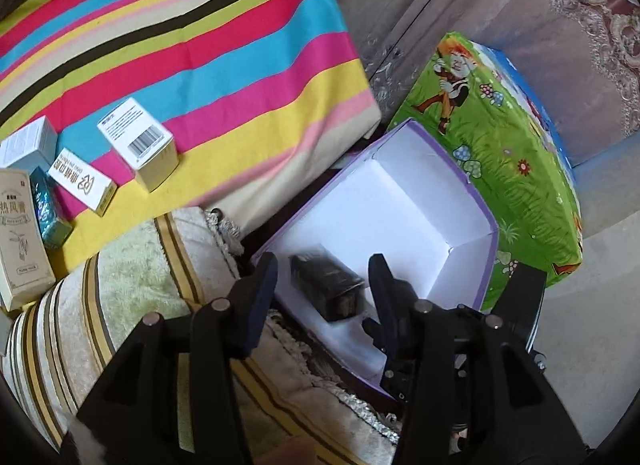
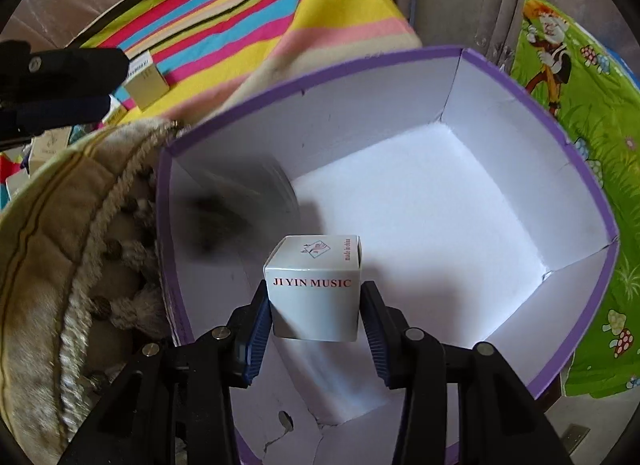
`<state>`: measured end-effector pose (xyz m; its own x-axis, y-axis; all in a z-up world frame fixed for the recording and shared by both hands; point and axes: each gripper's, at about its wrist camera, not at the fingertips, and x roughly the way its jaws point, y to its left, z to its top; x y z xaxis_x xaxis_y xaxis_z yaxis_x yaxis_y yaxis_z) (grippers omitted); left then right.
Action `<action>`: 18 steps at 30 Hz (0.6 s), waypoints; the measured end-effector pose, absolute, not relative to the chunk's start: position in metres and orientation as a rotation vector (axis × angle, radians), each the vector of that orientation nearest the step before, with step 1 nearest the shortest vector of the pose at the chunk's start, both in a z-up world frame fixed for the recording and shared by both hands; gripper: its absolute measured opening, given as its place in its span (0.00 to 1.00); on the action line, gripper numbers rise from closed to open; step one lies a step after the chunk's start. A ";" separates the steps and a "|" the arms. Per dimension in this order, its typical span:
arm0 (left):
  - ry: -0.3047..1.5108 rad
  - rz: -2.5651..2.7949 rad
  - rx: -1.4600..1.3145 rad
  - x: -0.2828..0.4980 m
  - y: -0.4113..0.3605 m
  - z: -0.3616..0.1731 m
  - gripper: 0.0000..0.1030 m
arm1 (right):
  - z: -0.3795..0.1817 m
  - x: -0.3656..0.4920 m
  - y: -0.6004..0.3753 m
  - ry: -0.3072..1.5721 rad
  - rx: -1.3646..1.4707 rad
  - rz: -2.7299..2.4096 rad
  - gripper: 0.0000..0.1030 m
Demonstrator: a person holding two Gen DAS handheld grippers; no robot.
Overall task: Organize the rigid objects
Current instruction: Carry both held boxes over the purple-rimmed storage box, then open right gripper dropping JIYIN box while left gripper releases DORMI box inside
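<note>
One small white box (image 2: 314, 289) sat pinched in my right jaws (image 2: 316, 305) over the purple-rimmed box (image 2: 532, 101); lowering it before release seemed wise. My left jaws (image 1: 322, 285) stood apart, empty, above a dark carton (image 1: 328, 285).

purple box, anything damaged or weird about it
Yes: the purple box has a torn near wall, with a small hole and a crack running from it. A dark carton inside it is motion-blurred, apparently tumbling.

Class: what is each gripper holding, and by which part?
Right gripper clamps the white box by its two side faces. Left gripper holds nothing; a dark box lies below it.
</note>
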<state>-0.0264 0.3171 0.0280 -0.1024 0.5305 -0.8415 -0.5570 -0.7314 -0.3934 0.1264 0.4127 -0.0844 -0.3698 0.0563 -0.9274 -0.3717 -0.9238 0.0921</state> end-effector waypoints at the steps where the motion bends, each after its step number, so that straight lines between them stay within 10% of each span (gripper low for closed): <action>1: 0.047 1.893 -1.464 -0.028 0.319 0.026 0.51 | -0.086 0.127 0.414 0.415 -1.586 2.354 0.44; 18: 0.414 1.764 -1.654 -0.050 0.374 -0.028 0.49 | -0.108 0.132 0.418 0.497 -1.603 2.345 0.46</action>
